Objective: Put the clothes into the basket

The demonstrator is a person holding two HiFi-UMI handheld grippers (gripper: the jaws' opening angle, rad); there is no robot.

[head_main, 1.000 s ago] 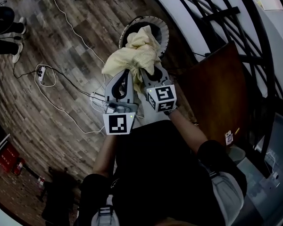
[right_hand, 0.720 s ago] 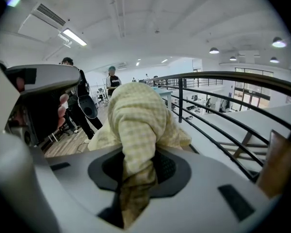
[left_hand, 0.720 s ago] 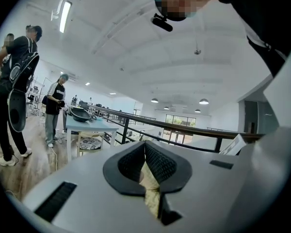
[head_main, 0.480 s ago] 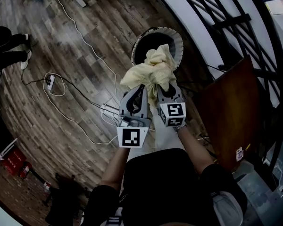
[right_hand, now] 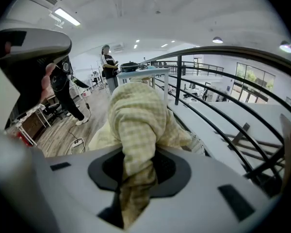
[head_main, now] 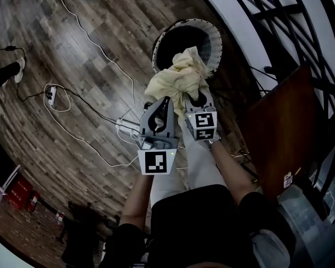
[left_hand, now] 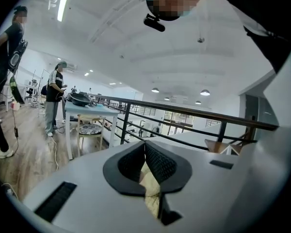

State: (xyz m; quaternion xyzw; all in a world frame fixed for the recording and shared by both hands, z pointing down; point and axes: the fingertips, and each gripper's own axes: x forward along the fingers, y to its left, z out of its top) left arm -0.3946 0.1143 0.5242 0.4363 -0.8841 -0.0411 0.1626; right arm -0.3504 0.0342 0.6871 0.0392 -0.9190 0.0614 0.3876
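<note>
Both grippers were clamped on the same bundle: we held the left gripper [head_main: 163,100] and the right gripper [head_main: 196,97] side by side in front of us, forearms stretched forward from the body and nearly parallel, elbows slightly bent, tips close together. The pale yellow checked cloth [head_main: 178,78] sat bunched at those tips and spilled over the noses of both grippers. In the left gripper view we saw the left gripper's [left_hand: 145,152] jaws drawn almost together, with only a thin fold of the cloth [left_hand: 153,191] pinched between the ribbed pads. In the right gripper view the right gripper's [right_hand: 138,164] jaws stood a little apart and pressed on a thick twisted hank of the cloth [right_hand: 136,115], which rose ahead of them in a rounded lump and trailed back between them. The round white basket [head_main: 215,37] stood on the wooden floor [head_main: 89,54] just beyond and below the tips, its dark mouth open, and the far edge of the cloth overlapped its near rim. Off to the left gripper's side, white cables [head_main: 95,43] and a power strip [head_main: 50,94] lay on the floor; on the right gripper's side stood a brown board [head_main: 279,127].
</note>
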